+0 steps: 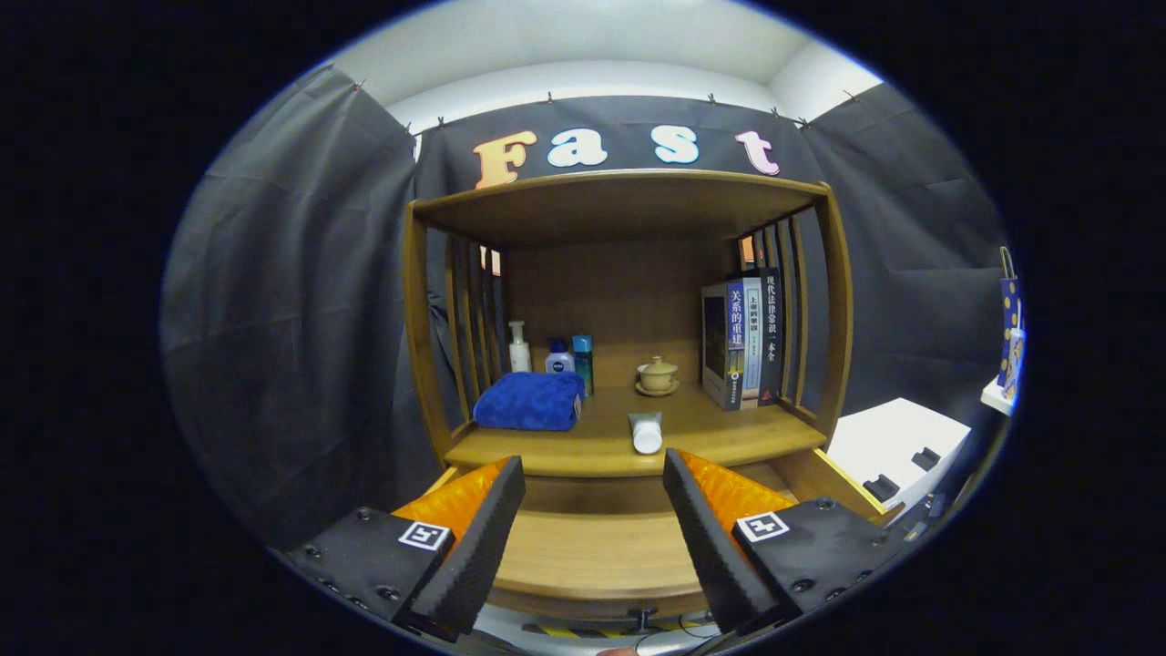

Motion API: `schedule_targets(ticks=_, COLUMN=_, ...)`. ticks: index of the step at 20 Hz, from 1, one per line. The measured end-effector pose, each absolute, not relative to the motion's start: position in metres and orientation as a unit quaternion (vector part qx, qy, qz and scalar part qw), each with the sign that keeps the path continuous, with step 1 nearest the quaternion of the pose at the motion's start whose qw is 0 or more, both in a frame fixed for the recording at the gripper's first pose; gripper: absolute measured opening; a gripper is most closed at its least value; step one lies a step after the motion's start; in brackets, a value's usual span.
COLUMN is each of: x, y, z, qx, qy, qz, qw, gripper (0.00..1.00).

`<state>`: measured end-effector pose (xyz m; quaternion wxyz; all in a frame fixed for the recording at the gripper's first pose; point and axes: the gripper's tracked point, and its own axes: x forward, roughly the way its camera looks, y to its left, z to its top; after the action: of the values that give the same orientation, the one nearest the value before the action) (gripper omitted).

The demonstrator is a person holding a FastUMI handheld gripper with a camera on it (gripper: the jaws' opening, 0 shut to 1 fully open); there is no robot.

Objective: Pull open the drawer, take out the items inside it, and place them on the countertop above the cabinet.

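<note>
Gripper [592, 474] spread wide, empty, above open drawer [597, 556], white tube [646, 432] lying just beyond on countertop [729, 437], left of tube a blue towel [530, 401].

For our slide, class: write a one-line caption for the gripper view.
Open gripper above the pulled-out drawer, facing a white tube and blue towel on the countertop.

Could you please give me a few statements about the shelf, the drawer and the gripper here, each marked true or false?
1. The gripper is open, with nothing between its fingers. True.
2. The white tube lies on the countertop just beyond the fingers. True.
3. The blue towel hangs out of the drawer. False: it lies folded on the countertop, in front of the bottles.
4. The books lie flat in a stack. False: they stand upright at the right end.
5. The small lidded cup stands between the bottles and the books. True.
</note>
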<state>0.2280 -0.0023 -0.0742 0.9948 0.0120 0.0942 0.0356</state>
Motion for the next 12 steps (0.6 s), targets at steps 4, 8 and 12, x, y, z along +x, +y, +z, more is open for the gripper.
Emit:
schedule_targets(ticks=4, x=0.201, y=-0.009, z=-0.119, qx=0.028, qy=0.102, qz=0.025, qw=0.994, gripper=0.99)
schedule_targets(ticks=8, x=0.191, y=-0.026, z=-0.154, qx=0.019, qy=0.104, qz=0.006, qw=0.994, gripper=0.99)
schedule_targets(ticks=12, x=0.184, y=-0.037, z=-0.186, qx=-0.002, qy=0.107, qz=-0.009, qw=0.994, gripper=0.99)
